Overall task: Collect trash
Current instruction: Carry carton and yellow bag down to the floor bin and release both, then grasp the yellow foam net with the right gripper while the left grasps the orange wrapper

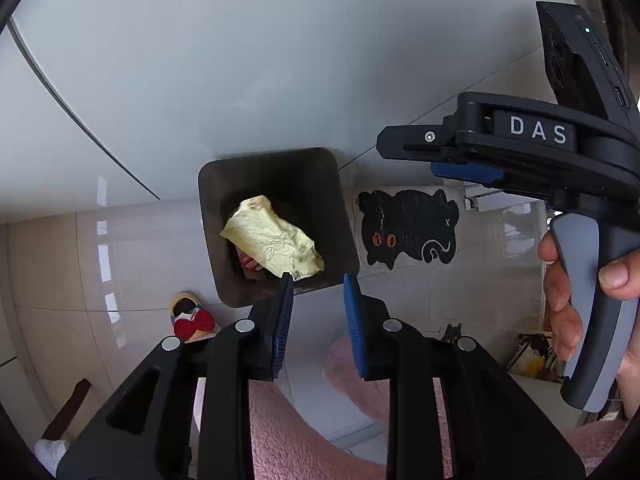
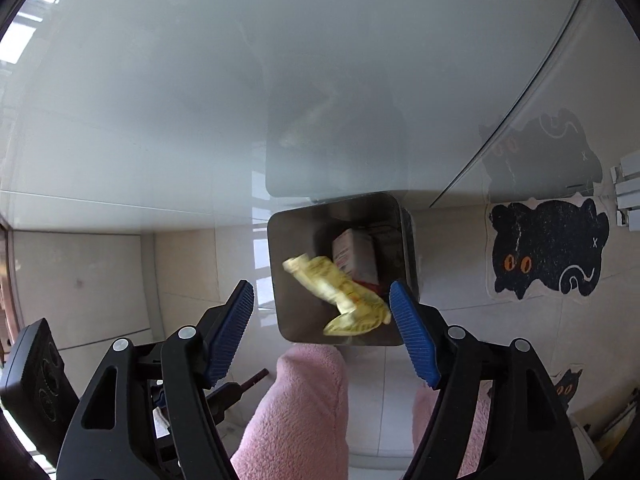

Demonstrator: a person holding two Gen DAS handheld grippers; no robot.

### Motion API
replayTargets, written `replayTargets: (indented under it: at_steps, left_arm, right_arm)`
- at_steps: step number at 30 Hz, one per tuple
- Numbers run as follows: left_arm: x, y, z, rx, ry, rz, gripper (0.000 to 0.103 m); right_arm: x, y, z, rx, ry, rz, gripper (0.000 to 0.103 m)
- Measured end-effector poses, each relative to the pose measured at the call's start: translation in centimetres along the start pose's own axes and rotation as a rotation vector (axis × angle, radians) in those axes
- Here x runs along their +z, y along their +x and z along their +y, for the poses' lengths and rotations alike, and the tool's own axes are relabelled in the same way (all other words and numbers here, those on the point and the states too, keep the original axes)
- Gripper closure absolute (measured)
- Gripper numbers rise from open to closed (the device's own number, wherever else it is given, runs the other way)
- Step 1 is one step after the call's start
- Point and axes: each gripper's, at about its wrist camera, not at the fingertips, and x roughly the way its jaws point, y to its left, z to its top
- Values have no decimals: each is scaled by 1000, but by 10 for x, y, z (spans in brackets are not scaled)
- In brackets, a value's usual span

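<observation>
Above a square dark bin (image 2: 288, 320), both grippers point steeply down, jaws apart and empty.
Left gripper (image 1: 318, 280) stands narrowly parted, right gripper (image 2: 322, 290) wide; a crumpled yellow wrapper (image 2: 340, 300), printing unreadable, lies diagonally over a white-and-red carton (image 2: 356, 258) inside. "DAS" marks the right gripper body.

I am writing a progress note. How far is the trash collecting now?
Done: a crumpled yellow wrapper and a small carton lie in the dark square bin. In hand: nothing; the left gripper and right gripper stand open above it. Left: no other loose trash is clearly visible here.
</observation>
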Motion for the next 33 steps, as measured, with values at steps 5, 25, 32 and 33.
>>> replayTargets:
  at_steps: [5, 25, 32, 33]
  left_arm:
    - [-3, -41, -16, 12, -8, -43, 68]
    - [23, -259, -28, 82, -27, -465, 28]
    - [63, -304, -22, 166, -21, -576, 24]
    - [68, -308, -21, 169, -21, -581, 24]
  right_arm:
    - [-8, -53, 13, -16, -70, -70, 26]
    - [-8, -277, 59, -19, -244, -600, 9]
    - [16, -280, 78, -51, -258, -650, 9]
    - [19, -278, 80, -55, -256, -650, 9]
